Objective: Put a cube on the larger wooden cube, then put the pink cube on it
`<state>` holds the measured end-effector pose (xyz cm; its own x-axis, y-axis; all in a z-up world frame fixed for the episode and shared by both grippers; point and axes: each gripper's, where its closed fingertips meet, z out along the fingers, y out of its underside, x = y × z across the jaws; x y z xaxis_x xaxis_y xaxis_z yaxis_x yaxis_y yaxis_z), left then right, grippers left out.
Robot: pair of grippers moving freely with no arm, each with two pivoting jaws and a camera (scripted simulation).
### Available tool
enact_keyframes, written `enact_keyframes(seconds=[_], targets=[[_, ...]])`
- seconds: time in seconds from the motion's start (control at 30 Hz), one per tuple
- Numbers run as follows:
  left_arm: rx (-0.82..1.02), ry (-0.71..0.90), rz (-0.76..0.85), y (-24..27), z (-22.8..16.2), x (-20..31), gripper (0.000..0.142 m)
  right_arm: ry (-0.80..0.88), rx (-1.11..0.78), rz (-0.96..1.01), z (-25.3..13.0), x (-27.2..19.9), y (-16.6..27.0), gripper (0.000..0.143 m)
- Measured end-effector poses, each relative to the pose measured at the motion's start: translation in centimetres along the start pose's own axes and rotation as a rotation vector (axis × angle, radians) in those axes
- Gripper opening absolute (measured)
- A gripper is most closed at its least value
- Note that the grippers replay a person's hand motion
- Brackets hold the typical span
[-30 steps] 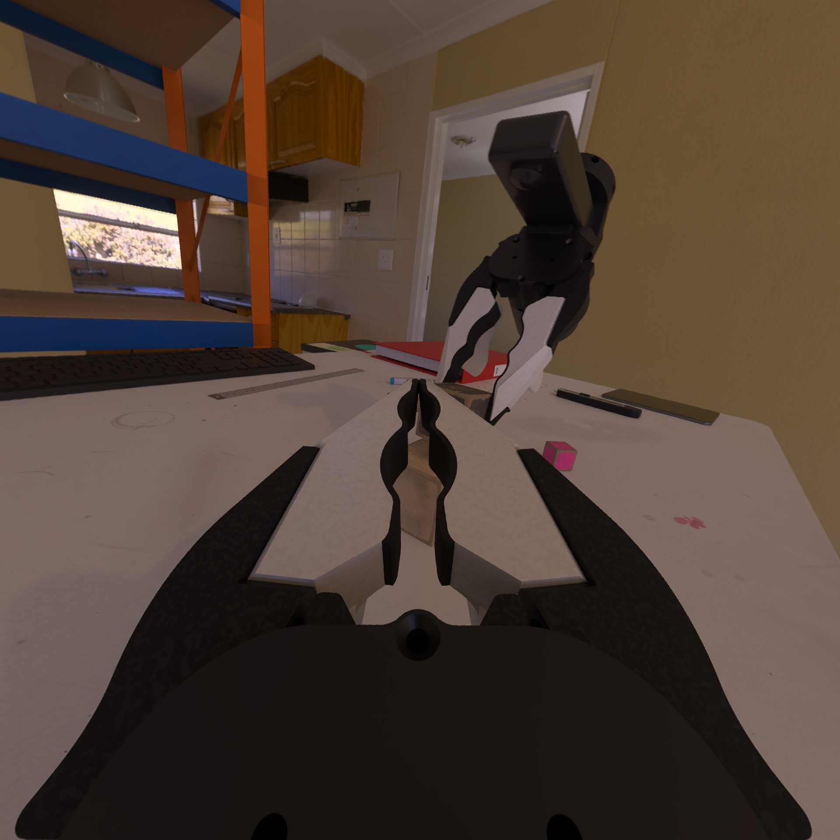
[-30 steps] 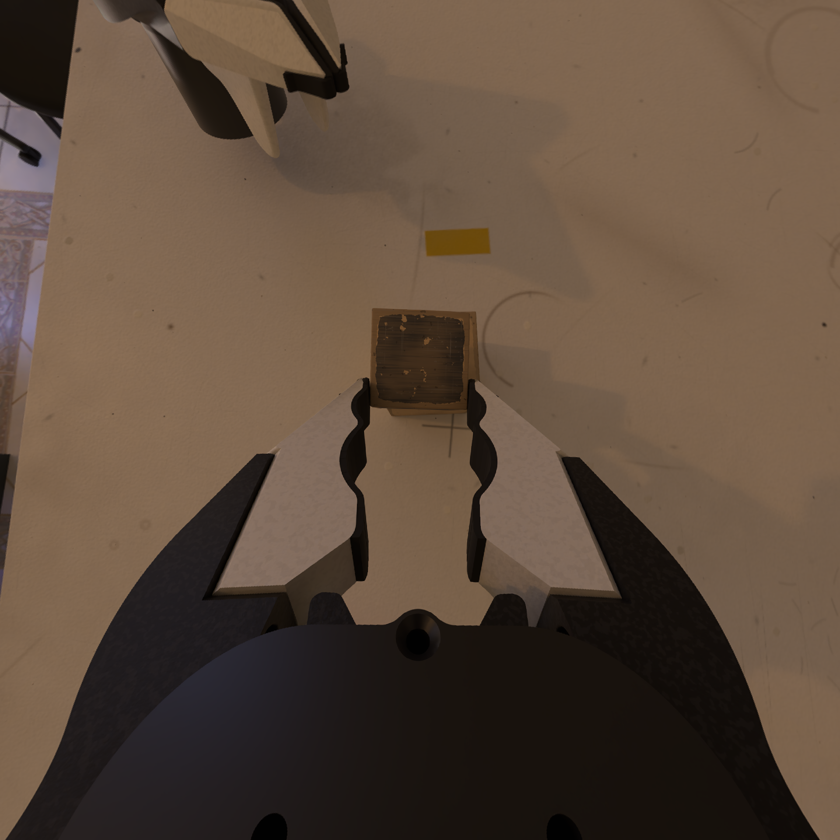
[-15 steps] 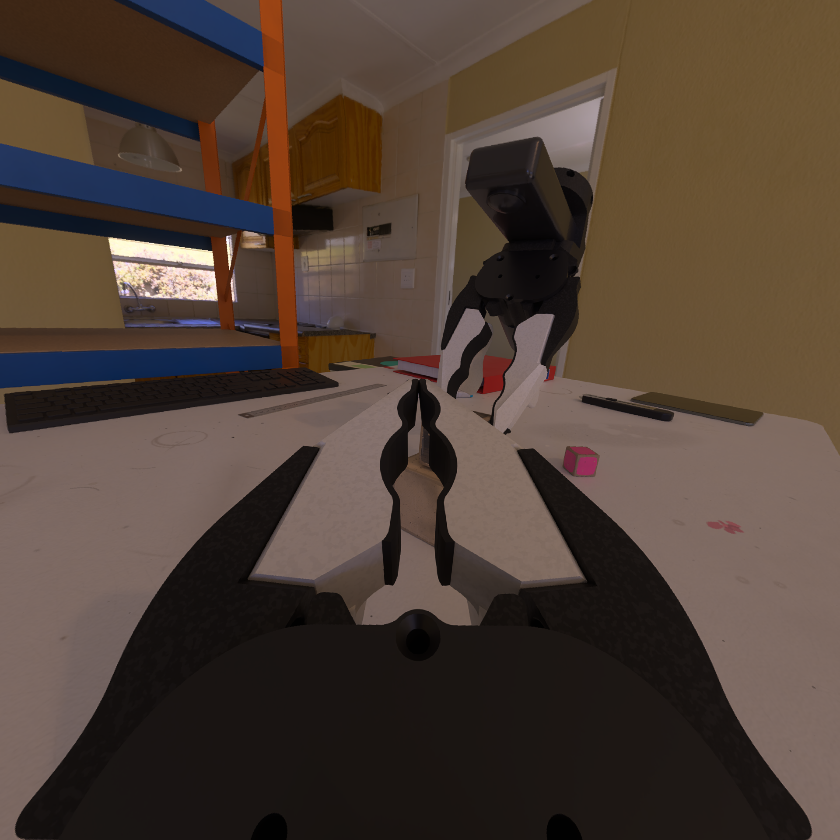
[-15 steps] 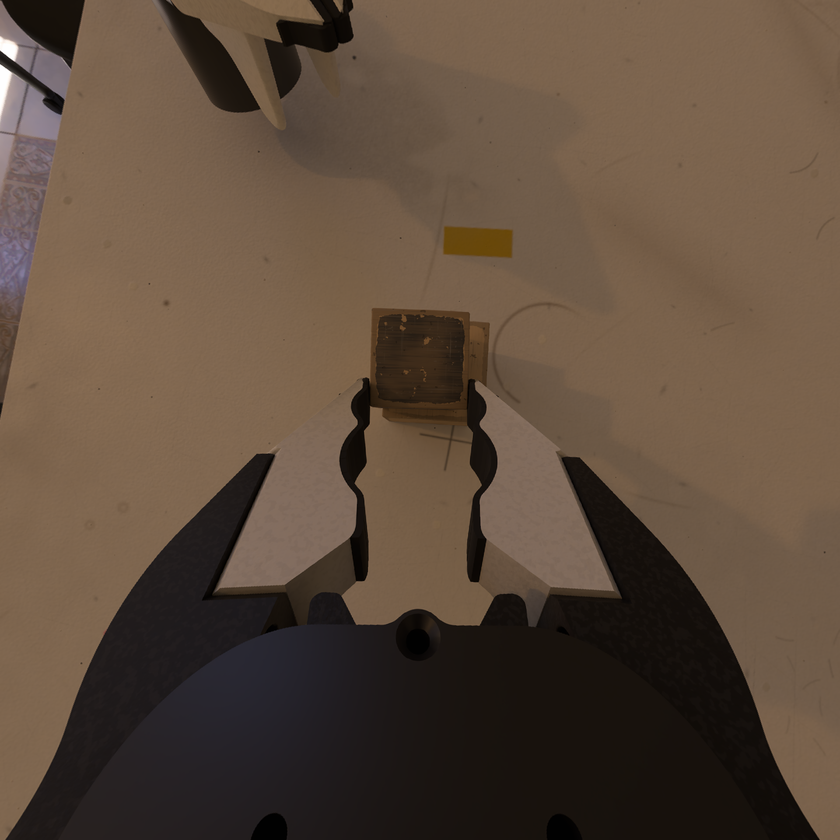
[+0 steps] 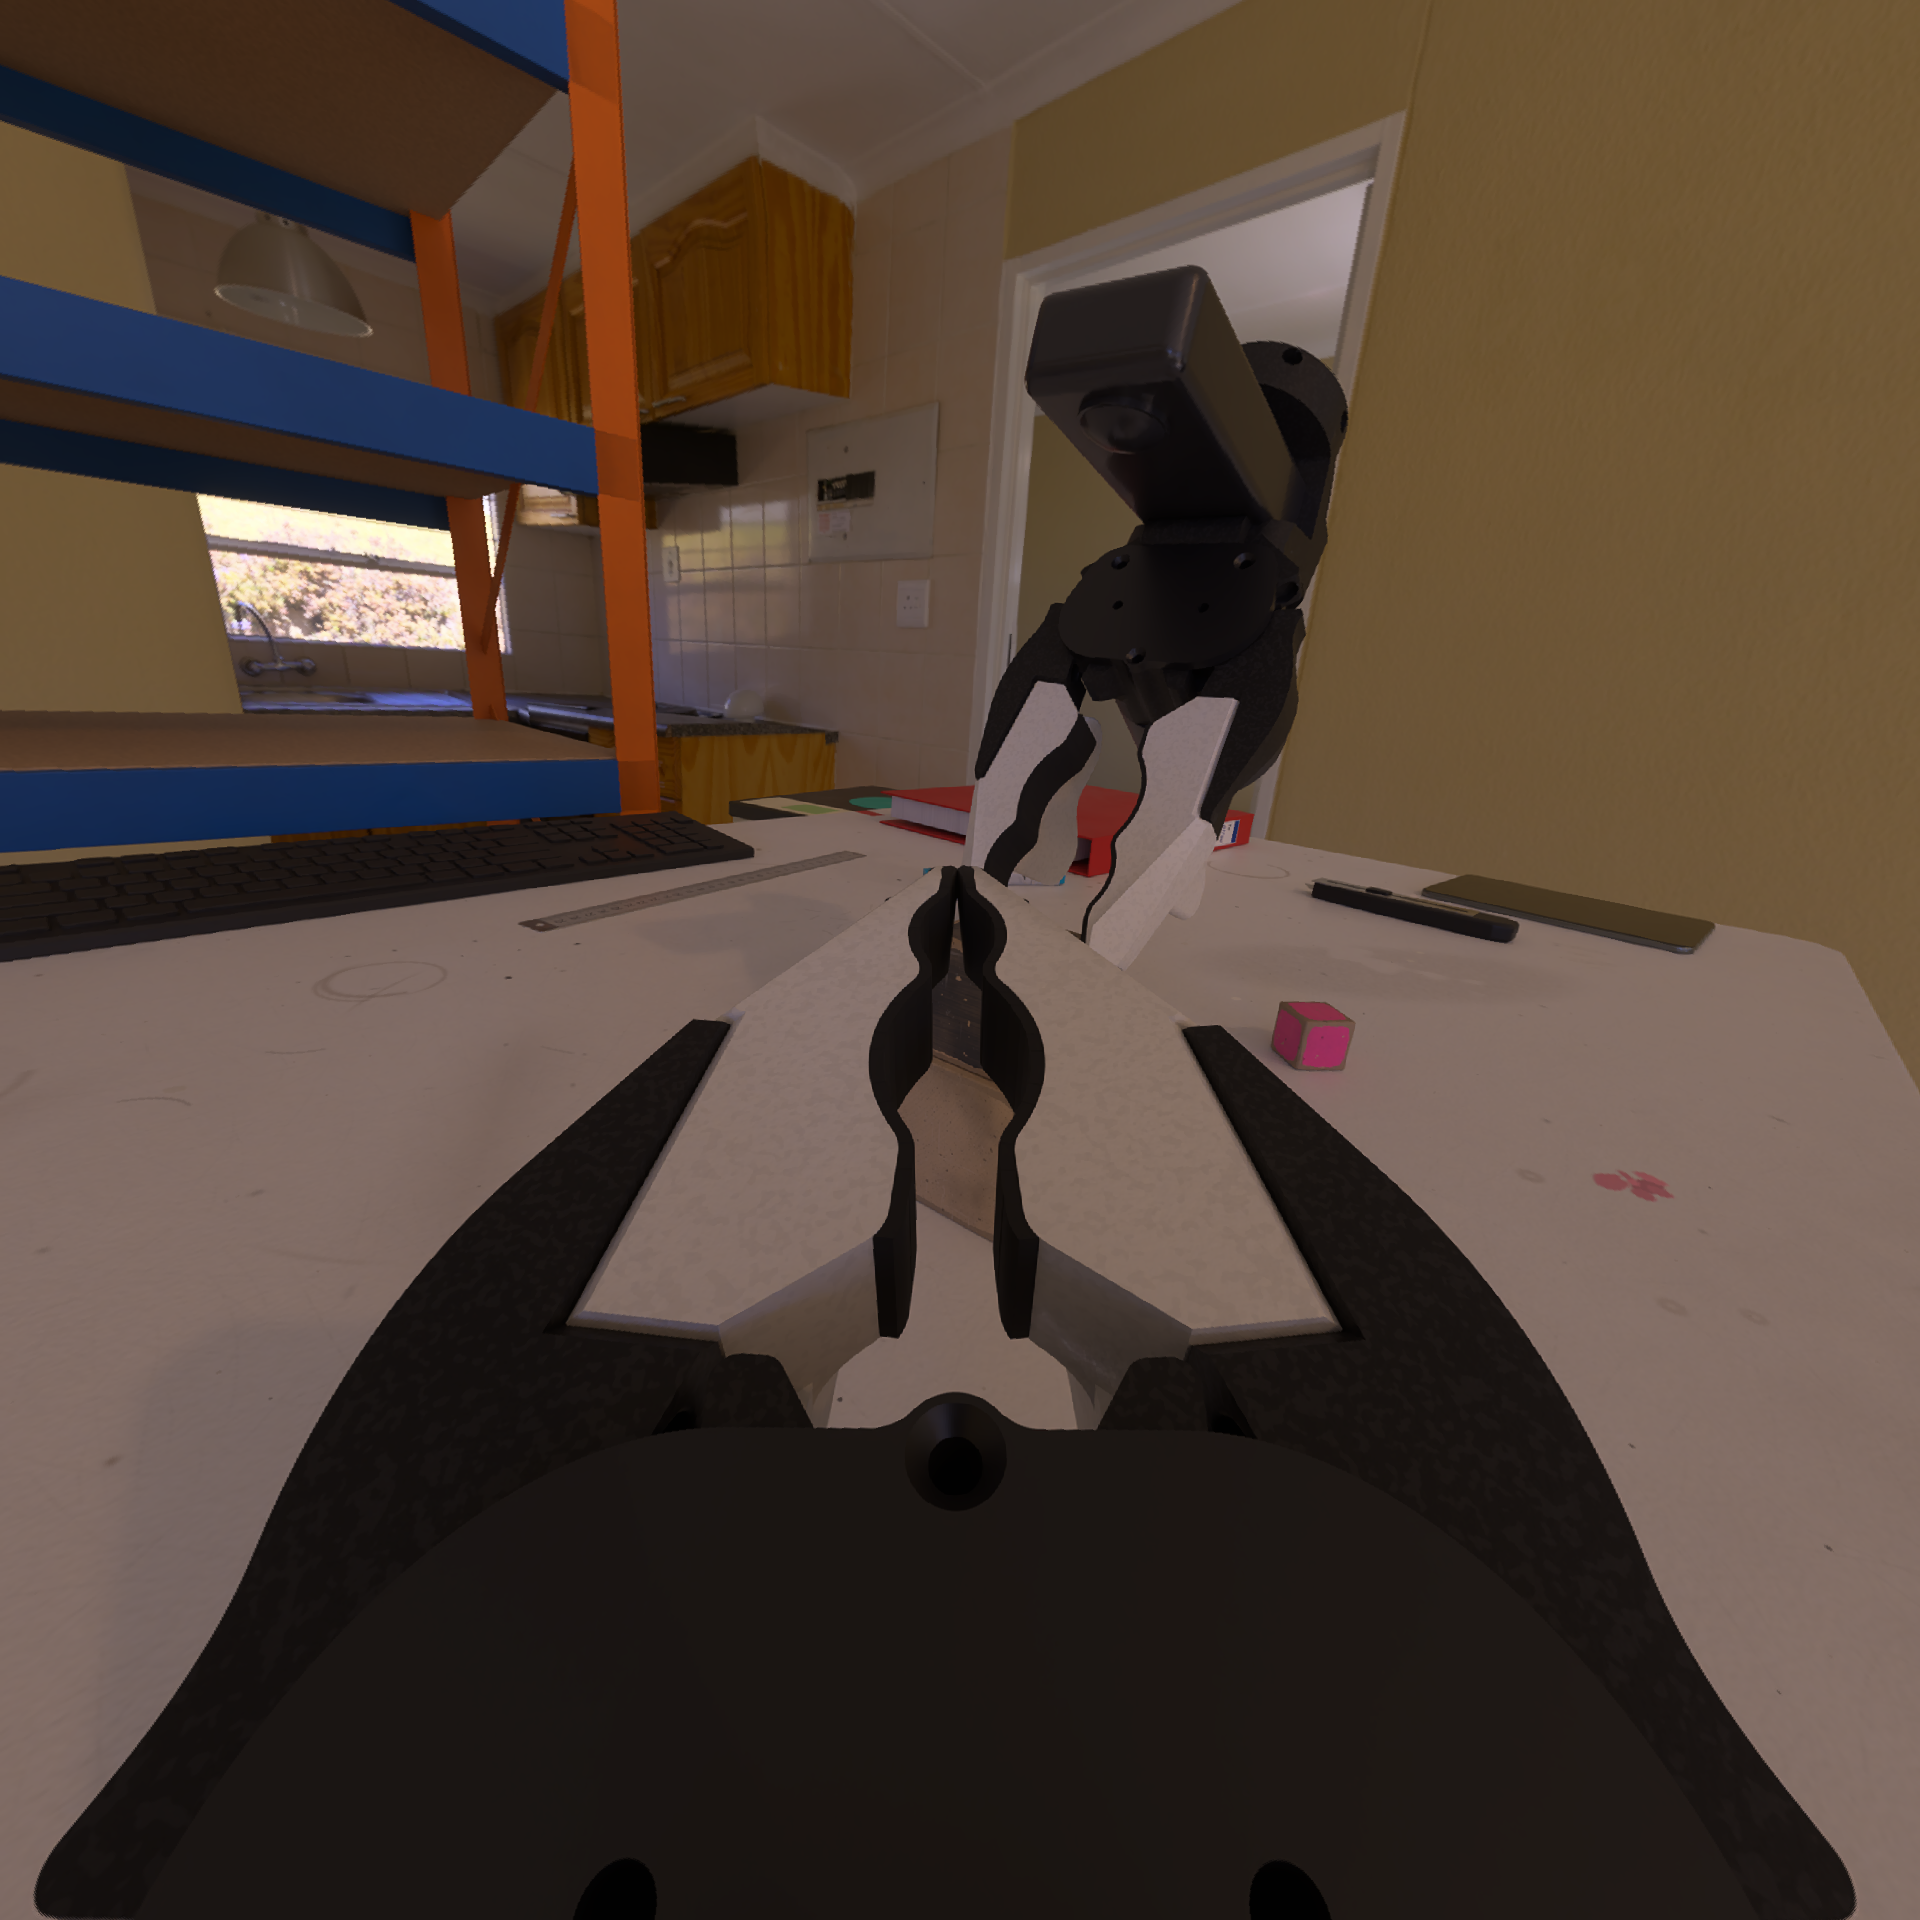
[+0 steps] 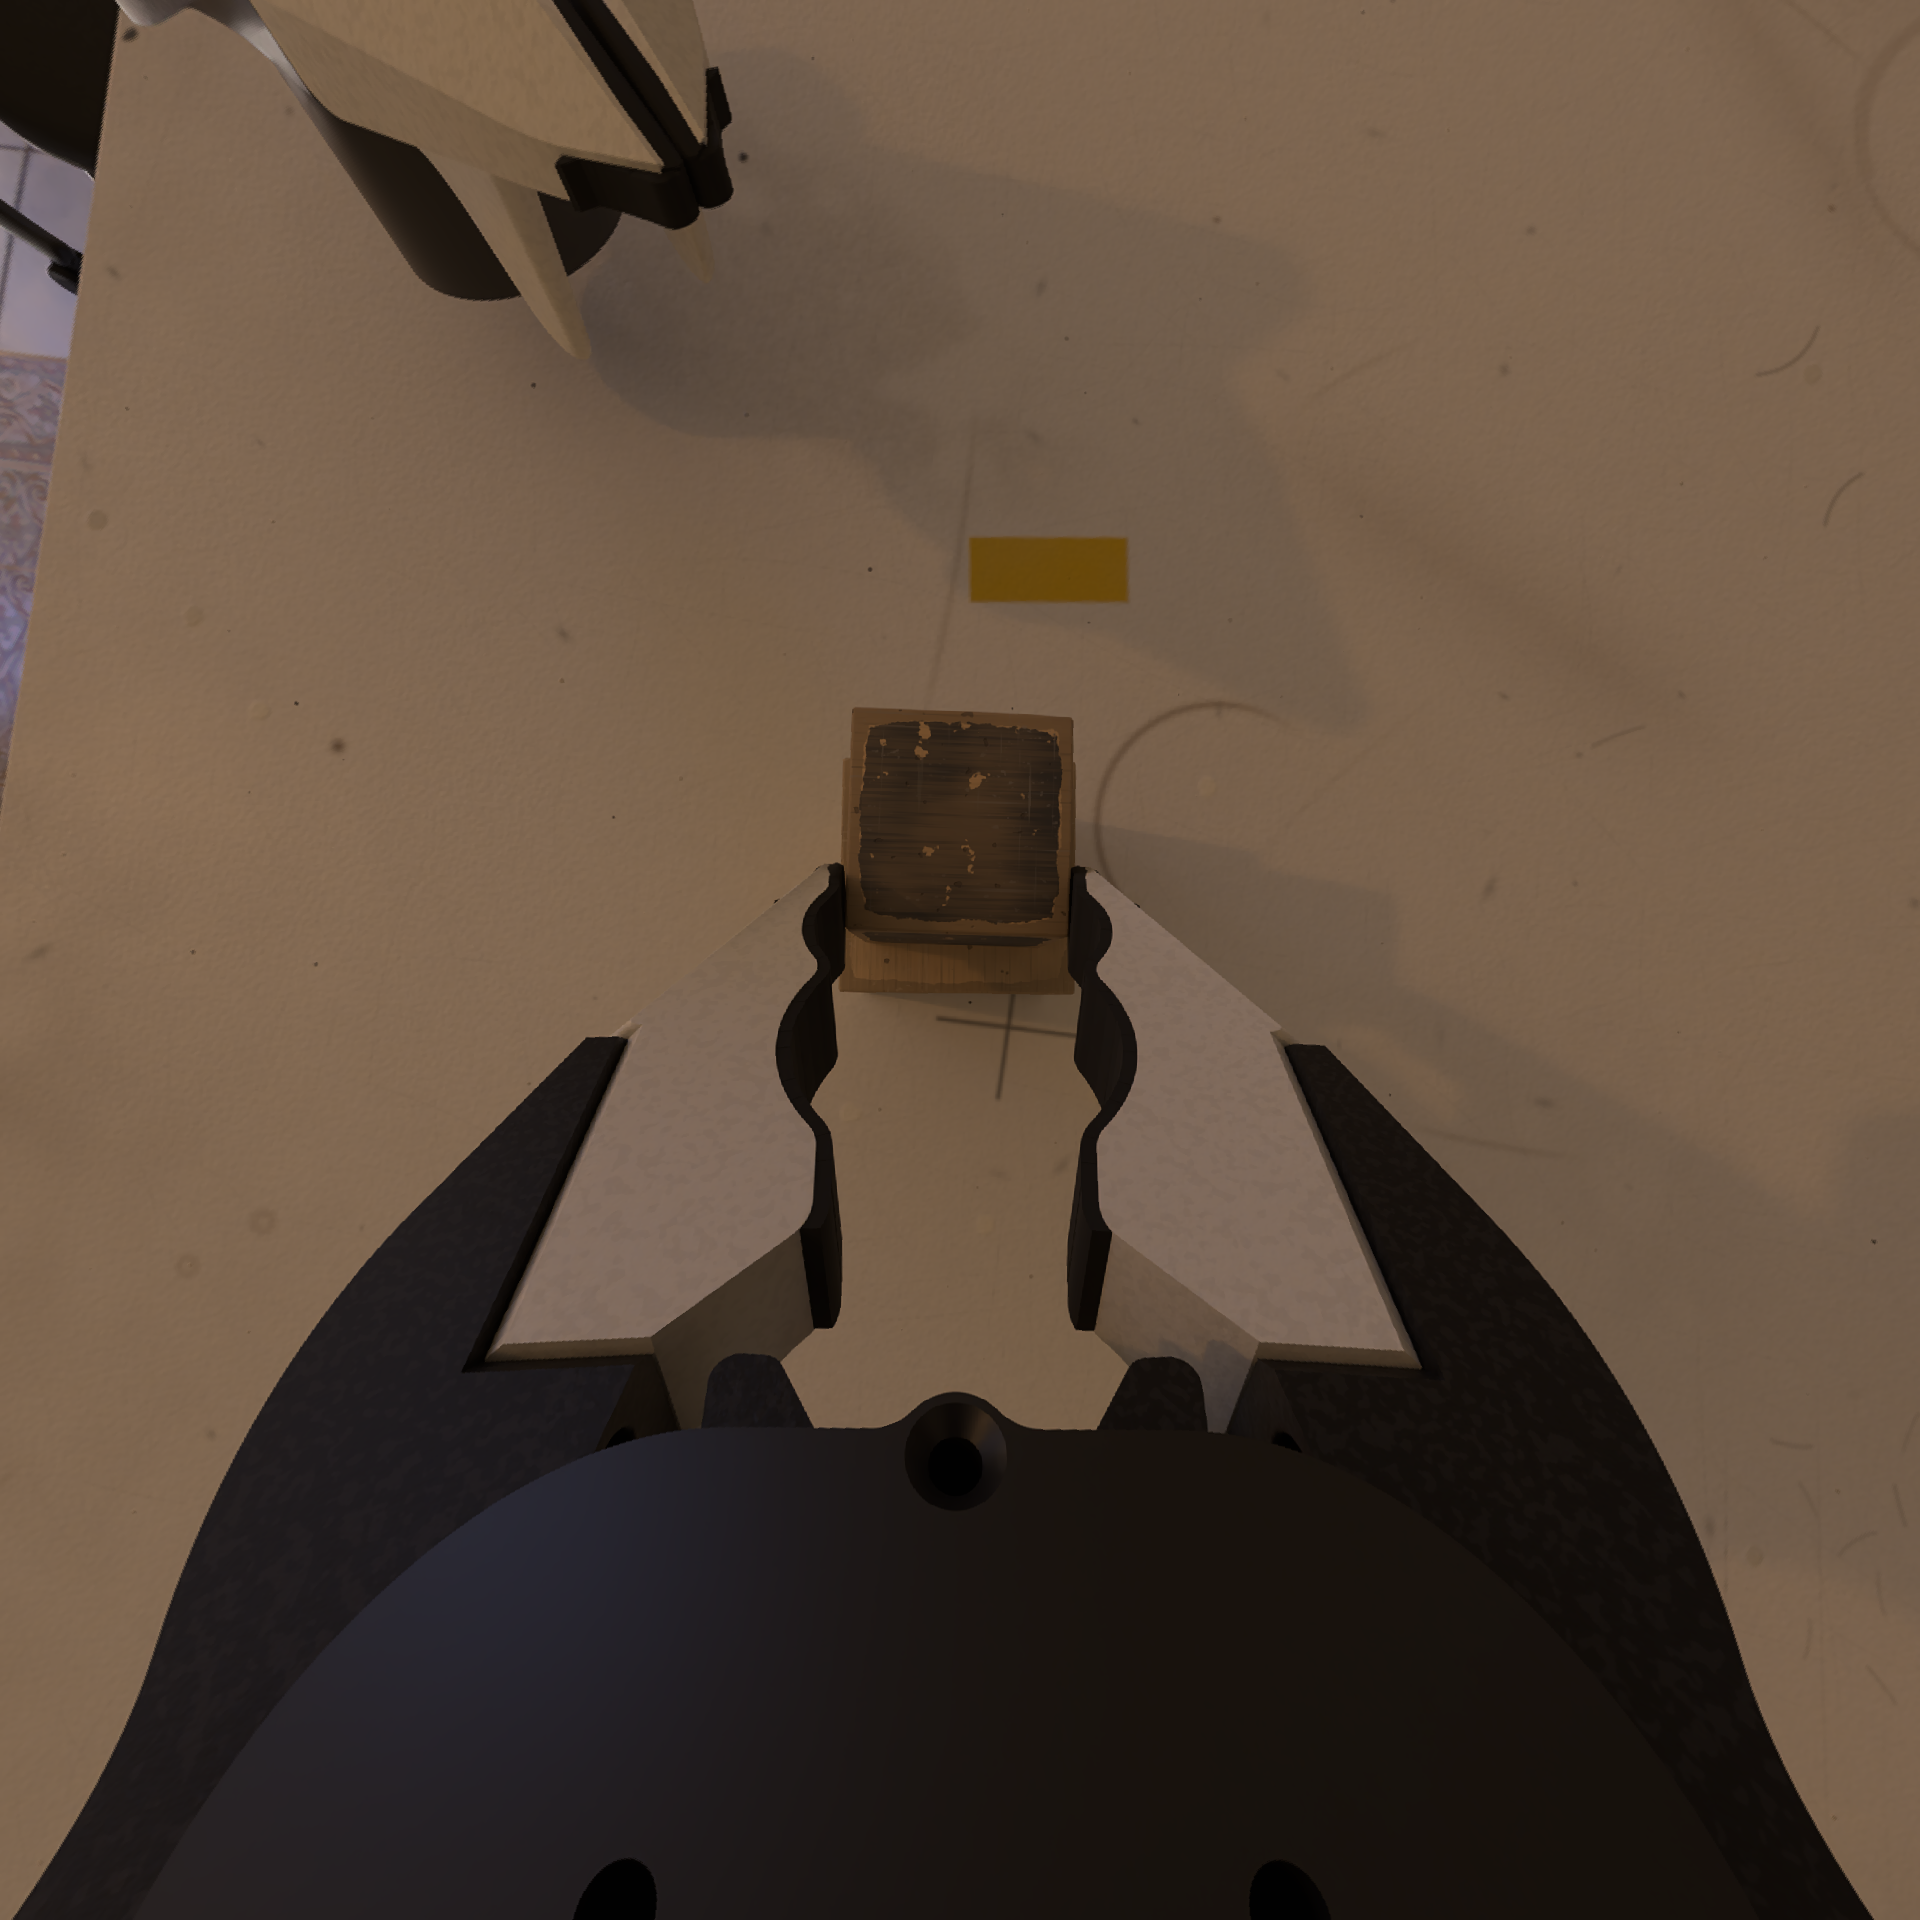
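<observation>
1. A white table (image 5: 260, 1195), scuffed and marked, fills the lower part of both views.
2. Blue-and-orange shelving (image 5: 312, 436) stands at the table's far left edge in your left wrist view.
3. Your left gripper (image 5: 956, 883) points low across the table. Its fingertips are pressed together and it holds nothing. The right wrist view shows it at the top left, closed the same way.
4. Your right gripper (image 6: 956, 894) points straight down at the table. Its jaws are partly closed, and each fingertip presses a side of the dark-topped cube. In the left wrist view it hangs beyond the left gripper's tips, tilted toward you.
5. A black keyboard (image 5: 364, 873) lies at the left, in front of the shelving, with a metal ruler (image 5: 696, 888) just beside it.
6. A red book (image 5: 935, 810) lies at the far edge, behind the right gripper.
7. A dark phone (image 5: 1569, 909) and a black pen (image 5: 1413, 909) lie side by side at the far right.
8. The larger wooden cube (image 6: 956, 966) sits on the table directly beneath the held cube; only its near edge shows.
9. The dark-topped cube (image 6: 961, 821) is wooden, gripped above the larger one. You cannot tell whether the two touch.
10. The pink cube (image 5: 1312, 1036) sits alone on the table, right of both grippers and apart from them.
11. A small yellow rectangle (image 6: 1047, 569) lies flat on the table just beyond the wooden cubes.
</observation>
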<state>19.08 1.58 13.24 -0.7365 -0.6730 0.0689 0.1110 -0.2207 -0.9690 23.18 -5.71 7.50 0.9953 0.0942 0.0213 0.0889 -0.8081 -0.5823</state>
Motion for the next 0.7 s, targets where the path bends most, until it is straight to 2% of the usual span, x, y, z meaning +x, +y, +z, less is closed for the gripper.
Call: enact_keyframes(seconds=[0.7], targets=[[-0.076,0.040,-0.043,0.84,0.60,0.19,0.000,-0.014,-0.037,-0.002,-0.01,-0.24,0.14,0.043]])
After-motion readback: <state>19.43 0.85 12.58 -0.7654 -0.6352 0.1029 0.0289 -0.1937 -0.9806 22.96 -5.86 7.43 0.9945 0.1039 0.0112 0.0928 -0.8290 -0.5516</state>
